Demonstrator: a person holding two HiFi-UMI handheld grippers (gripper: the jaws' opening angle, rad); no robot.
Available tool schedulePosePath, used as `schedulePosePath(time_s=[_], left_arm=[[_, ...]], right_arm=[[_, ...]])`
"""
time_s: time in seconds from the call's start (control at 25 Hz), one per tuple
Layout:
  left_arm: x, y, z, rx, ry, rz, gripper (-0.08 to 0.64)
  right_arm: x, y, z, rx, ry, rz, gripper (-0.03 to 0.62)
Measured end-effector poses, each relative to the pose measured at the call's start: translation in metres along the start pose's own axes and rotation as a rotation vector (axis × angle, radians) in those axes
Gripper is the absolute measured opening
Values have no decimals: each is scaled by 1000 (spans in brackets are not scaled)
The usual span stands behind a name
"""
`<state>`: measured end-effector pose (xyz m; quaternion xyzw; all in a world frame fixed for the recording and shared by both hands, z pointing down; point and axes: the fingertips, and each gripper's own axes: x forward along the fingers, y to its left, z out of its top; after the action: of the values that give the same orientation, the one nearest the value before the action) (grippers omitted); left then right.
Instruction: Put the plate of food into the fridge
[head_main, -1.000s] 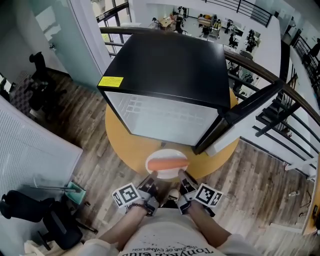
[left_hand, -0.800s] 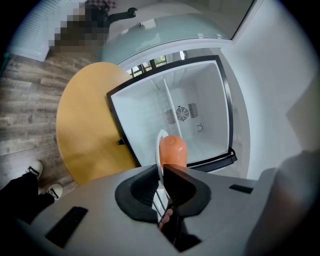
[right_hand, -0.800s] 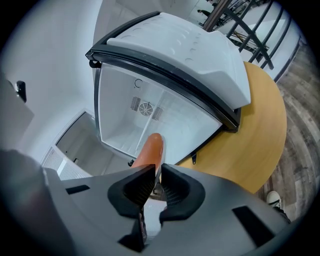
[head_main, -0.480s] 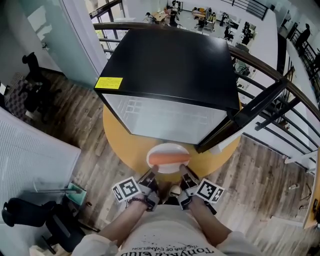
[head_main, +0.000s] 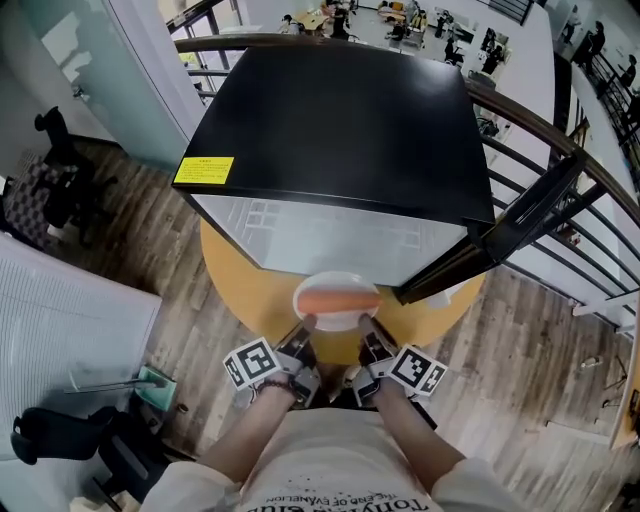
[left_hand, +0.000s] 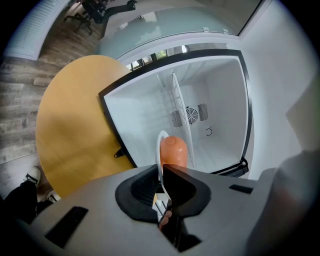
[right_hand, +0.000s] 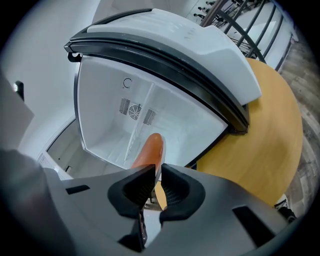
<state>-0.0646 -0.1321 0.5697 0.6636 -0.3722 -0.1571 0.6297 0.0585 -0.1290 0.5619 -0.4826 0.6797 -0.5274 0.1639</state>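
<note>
A white plate (head_main: 336, 301) carries one orange sausage (head_main: 337, 299) and hangs level at the lower front edge of the open fridge (head_main: 330, 110). My left gripper (head_main: 306, 330) is shut on the plate's near left rim, my right gripper (head_main: 366, 330) on its near right rim. In the left gripper view the plate (left_hand: 161, 150) is edge-on between the jaws of the left gripper (left_hand: 163, 169), with the sausage (left_hand: 173, 150) beyond. In the right gripper view the right gripper (right_hand: 156, 169) pinches the plate's rim (right_hand: 159, 173) beside the sausage (right_hand: 149, 150). Ahead is the white fridge interior (left_hand: 200, 100).
The fridge stands on a round wooden table (head_main: 245, 290). Its door (head_main: 520, 215) is swung open to the right. A wire shelf (left_hand: 179, 112) divides the inside. A railing (head_main: 590, 190) runs behind and to the right, and office chairs (head_main: 60, 440) stand on the wooden floor at the left.
Both grippers have carried the plate forward, from over the table's near edge to the fridge's open front. The grip on the rim is unchanged.
</note>
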Motion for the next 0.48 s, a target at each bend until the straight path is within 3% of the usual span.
schedulePosePath(time_s=[0.48], left_arm=[[43, 21, 34, -45, -4, 2, 41]], right_arm=[[49, -20, 20, 4, -43, -48, 54]])
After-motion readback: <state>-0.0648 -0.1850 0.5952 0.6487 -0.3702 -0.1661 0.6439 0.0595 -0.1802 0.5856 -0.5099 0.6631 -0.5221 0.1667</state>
